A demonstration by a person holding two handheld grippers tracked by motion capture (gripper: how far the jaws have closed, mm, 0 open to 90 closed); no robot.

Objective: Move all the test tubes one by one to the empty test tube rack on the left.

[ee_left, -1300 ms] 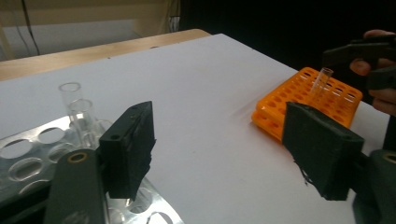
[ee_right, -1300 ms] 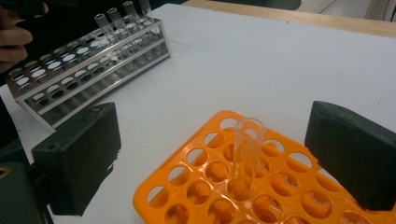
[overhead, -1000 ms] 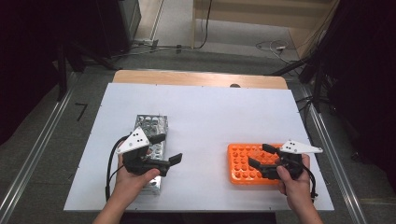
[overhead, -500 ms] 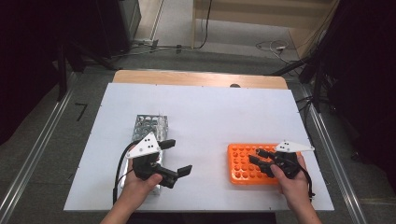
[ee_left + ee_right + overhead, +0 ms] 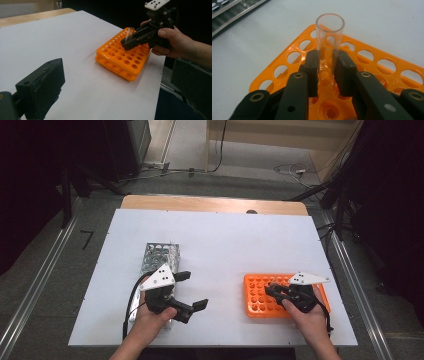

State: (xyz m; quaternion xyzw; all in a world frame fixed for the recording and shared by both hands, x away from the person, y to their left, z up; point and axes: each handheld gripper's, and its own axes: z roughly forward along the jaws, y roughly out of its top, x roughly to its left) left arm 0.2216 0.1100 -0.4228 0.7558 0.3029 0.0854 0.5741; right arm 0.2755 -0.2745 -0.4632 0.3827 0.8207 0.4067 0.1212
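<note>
**Test tube held over orange rack**

The clear test tube (image 5: 329,42) stands upright in the right gripper (image 5: 325,75), jaws clamped on its lower half, above the orange rack (image 5: 257,295). It looks light, slippery and breakable (likely glass); grip mid-body, gently. The left gripper (image 5: 192,290) hangs with jaws apart.

The rack (image 5: 260,296) is bright orange, dotted with rows of round holes. The tube (image 5: 329,42) is clear glass. The metal rack (image 5: 159,256) is silvery grey, also perforated. Both grippers are black with pale grey plates; the table (image 5: 225,245) is white.
</note>
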